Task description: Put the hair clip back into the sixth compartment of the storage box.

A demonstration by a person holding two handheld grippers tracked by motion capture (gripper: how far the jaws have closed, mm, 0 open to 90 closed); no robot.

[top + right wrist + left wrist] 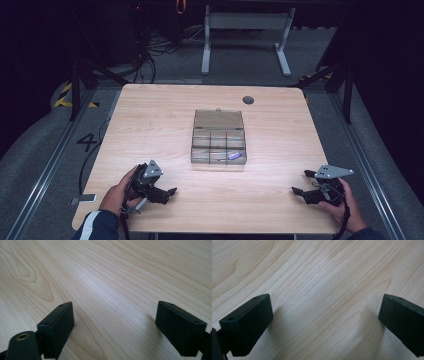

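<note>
A pale wood-grain counter (150, 130) with rounded corners fills the middle of the high view, its surface bare apart from a few things. Near its centre sits a clear plastic box (218, 137) with its lid laid back toward the far edge; the box is split into small compartments, and a small purple item (234, 156) lies in the front right one. A round dark grommet (248, 100) is set into the counter near the far edge.

The left gripper (170, 192) rests low at the near left of the counter, held in the person's left hand (118, 195), released, its jaws wide apart over bare wood with nothing between them. The right gripper (300, 184) rests at the near right in the right hand (345, 210), likewise released and holding nothing. Both are well apart from the box.

Around the counter the room is dark. Grey carpet covers the floor (250, 60), with metal rails along both sides, a tangle of cables (145, 45) at the far left, yellow-and-black tape (64, 95), and the white legs of another table (245, 35) beyond.
</note>
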